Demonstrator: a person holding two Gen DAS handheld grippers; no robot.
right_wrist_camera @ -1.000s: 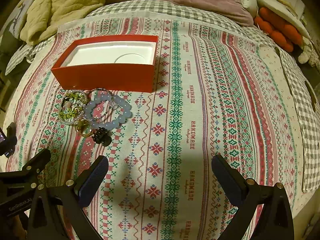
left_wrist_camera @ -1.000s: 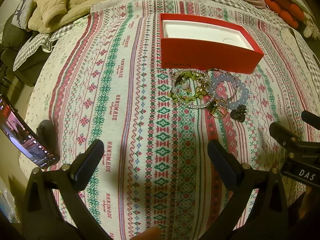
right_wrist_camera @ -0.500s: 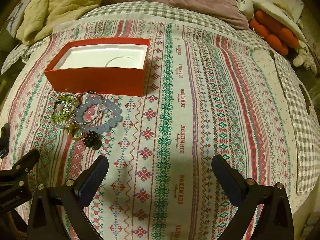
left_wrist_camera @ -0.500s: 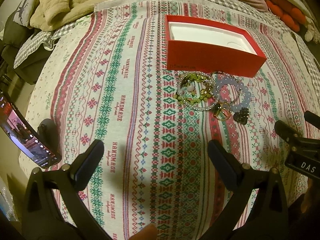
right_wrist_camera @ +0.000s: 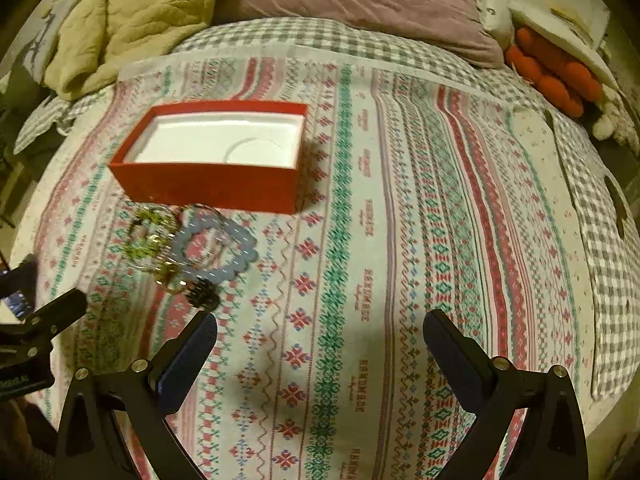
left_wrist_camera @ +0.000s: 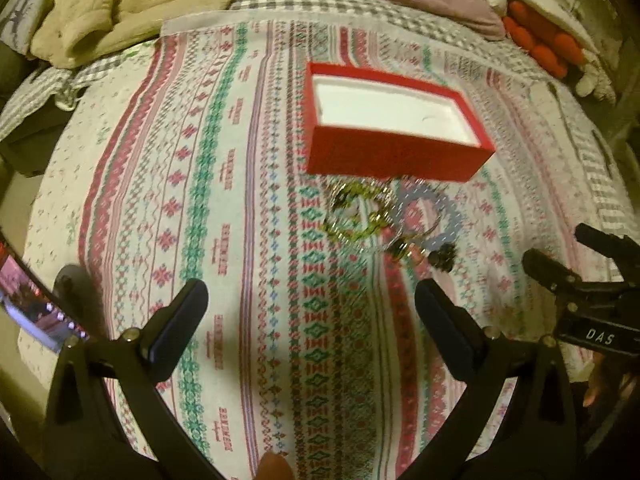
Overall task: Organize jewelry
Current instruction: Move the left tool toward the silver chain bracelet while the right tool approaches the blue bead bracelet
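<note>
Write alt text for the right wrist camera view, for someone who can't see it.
The open right gripper hovers over a patterned bedspread, holding nothing. Ahead to its left, an open red box with a white lining sits empty, with a small pile of jewelry, including a pale blue bead bracelet, just in front of it.

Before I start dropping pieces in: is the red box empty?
Empty. The red box is open, only its bare white liner shows, and the jewelry lies on the cloth in front of it.
</note>
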